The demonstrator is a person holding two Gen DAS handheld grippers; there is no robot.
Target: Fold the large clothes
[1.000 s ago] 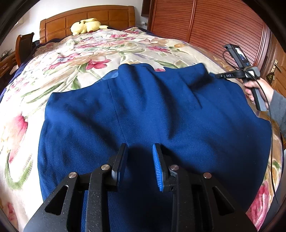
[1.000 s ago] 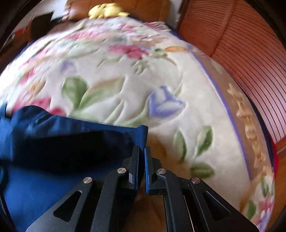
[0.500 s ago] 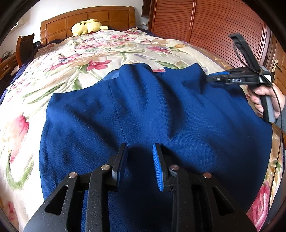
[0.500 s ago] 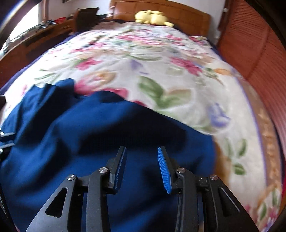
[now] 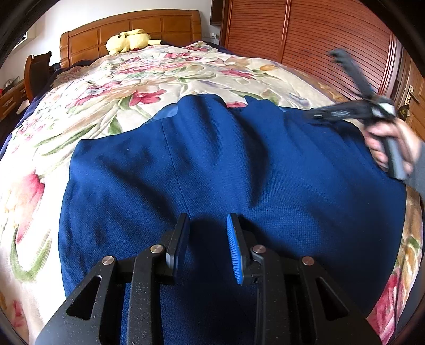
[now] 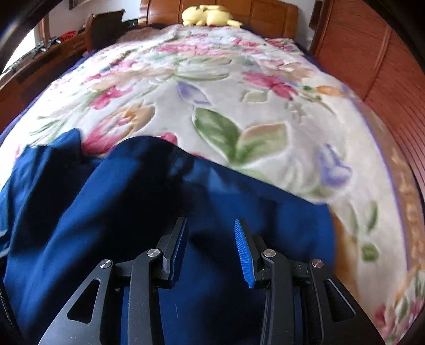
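Garment [image 5: 239, 164], large, blue, woven, lies spread on bed [image 5: 148, 79]; looks soft, limp, moderately heavy, likely drapes. Best hold: hem corners or seam edge. My left claw [image 5: 207, 246] and right claw [image 6: 212, 246] hover over cloth, both open, empty.

- 1 blue garment [image 5: 239, 169], spread on the bed
- 1 floral blanket [image 6: 239, 106]
- 1 yellow plush toy [image 5: 130, 39] by the headboard
- 1 wooden headboard [image 5: 148, 25]
- 2 grippers: left gripper [image 5: 207, 238] and right gripper [image 6: 211, 244], both with jaws apart
- 1 hand [image 5: 387, 143]
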